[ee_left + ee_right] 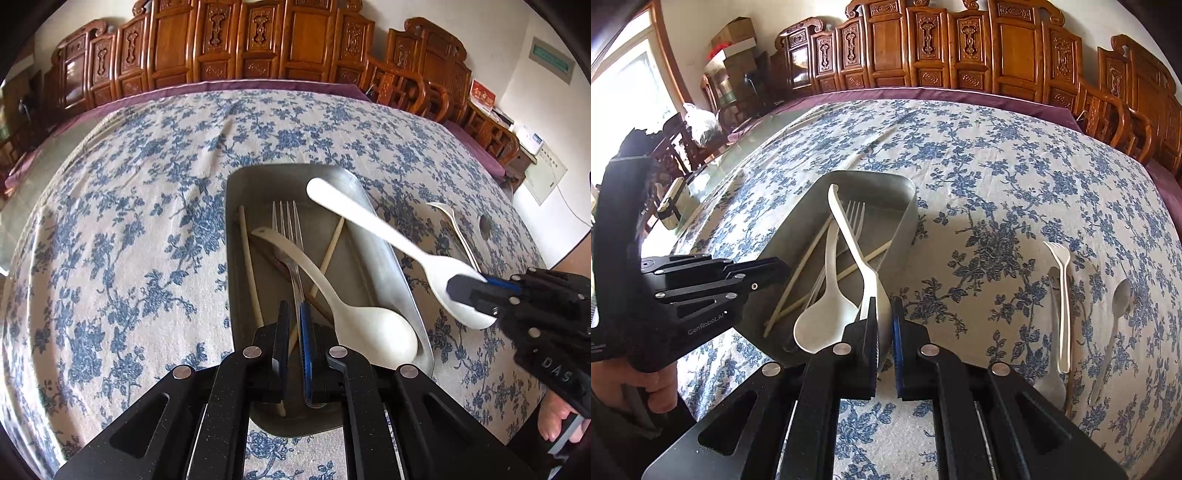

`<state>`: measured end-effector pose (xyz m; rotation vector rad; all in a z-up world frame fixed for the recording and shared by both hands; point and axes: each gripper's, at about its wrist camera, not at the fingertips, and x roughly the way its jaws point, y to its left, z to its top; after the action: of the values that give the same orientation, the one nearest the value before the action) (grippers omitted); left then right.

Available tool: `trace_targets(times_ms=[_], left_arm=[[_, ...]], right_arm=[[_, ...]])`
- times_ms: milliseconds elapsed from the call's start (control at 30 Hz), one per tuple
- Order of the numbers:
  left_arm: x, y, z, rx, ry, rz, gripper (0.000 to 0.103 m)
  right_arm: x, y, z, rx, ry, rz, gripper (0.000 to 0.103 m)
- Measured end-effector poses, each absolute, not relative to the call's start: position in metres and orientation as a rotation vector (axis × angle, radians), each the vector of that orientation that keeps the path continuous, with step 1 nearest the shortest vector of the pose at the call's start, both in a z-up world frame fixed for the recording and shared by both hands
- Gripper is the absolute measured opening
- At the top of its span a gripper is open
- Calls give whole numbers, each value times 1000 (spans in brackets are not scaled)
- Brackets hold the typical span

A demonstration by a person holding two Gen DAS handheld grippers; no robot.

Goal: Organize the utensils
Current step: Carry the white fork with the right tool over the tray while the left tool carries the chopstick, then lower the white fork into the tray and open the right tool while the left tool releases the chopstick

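While the right gripper's jaws pinch a white spoon, the left gripper's hide the fork handle they pinch.

The counter has a blue flowery cloth. A metal tray sits on it. Beside the tray lie a white fork and a spoon.

Matt brushed-metal tray, glossy white plastic spoon, shiny steel fork, printed cloth tablecloth.

White spoon above metal tray
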<state>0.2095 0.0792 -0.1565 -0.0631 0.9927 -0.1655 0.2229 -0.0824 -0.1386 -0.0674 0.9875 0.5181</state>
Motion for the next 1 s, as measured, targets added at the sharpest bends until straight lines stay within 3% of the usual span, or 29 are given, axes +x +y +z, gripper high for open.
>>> trace_targets(times_ms=[1000], left_arm=[[217,122,-143,-118,936,-84,6]], right_arm=[[252,-21,-166,-32,1048,518,12]])
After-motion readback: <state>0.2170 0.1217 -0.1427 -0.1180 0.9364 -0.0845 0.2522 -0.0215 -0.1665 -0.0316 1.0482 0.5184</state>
